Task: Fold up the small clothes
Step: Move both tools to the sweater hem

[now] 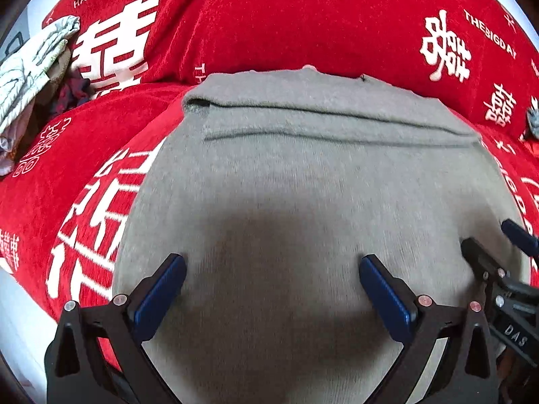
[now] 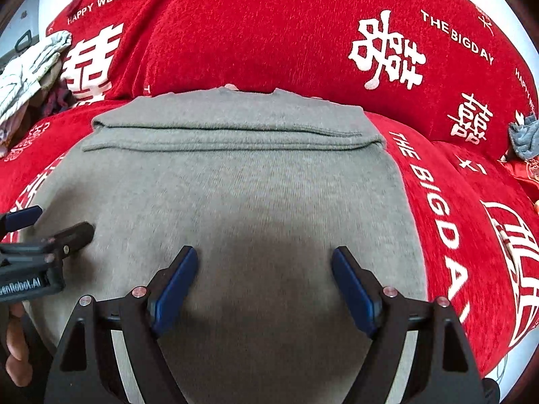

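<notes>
Left wrist view: I have my left gripper (image 1: 273, 269) spread wide, holding nothing, above the grey garment (image 1: 303, 175) on the red sofa cover (image 1: 269, 17). Its far edge looks folded over; more folds seemingly remain. My right gripper (image 2: 264, 262) is likewise wide and empty.

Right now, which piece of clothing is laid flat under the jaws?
The grey garment, spread on the red cover with its far edge folded over; the pale clothes at far left lie crumpled.

The grey garment's (image 1: 303, 185) near edge is hidden behind both tools.
</notes>
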Demonstrator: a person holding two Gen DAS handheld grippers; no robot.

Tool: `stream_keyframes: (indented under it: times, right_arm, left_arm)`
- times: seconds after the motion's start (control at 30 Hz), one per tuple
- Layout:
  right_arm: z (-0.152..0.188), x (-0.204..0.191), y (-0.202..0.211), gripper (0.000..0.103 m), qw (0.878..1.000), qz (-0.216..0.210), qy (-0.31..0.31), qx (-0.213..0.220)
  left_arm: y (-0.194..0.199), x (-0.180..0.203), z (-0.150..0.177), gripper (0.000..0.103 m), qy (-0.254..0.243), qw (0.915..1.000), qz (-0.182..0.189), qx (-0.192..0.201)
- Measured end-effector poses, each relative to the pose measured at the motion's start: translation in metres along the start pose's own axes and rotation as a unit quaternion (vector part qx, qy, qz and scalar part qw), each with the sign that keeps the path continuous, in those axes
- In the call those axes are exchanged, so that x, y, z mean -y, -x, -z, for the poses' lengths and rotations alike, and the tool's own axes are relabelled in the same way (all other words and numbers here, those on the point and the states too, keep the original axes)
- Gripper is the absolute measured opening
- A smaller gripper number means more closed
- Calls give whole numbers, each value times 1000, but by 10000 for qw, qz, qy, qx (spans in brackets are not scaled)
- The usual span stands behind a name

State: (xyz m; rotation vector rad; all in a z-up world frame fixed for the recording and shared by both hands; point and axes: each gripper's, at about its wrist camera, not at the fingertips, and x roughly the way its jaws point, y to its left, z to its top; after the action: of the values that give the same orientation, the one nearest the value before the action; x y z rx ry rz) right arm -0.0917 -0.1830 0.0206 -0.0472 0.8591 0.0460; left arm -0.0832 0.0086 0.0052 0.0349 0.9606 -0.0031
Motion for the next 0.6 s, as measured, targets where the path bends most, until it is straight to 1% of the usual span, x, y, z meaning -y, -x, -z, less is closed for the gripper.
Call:
stream_keyframes:
  times: [0.2, 0.43, 0.5, 0.6]
  right_arm:
    - [15, 1, 13, 84, 9999, -62, 35, -79]
    - [32, 3, 27, 84, 9998, -116, 51, -175]
    - [36, 4, 30, 89, 9994, -168, 40, -286]
    - [48, -5, 36, 89, 9980, -79, 461, -425]
  left_arm:
    - [9, -3, 18, 103, 20, 9996, 153, -256]
    - [16, -2, 34, 103, -45, 9993, 178, -331]
    - [17, -4, 36, 103, -55, 9991, 230, -363]
    - [20, -11, 37, 103, 41, 9987, 255, -434]
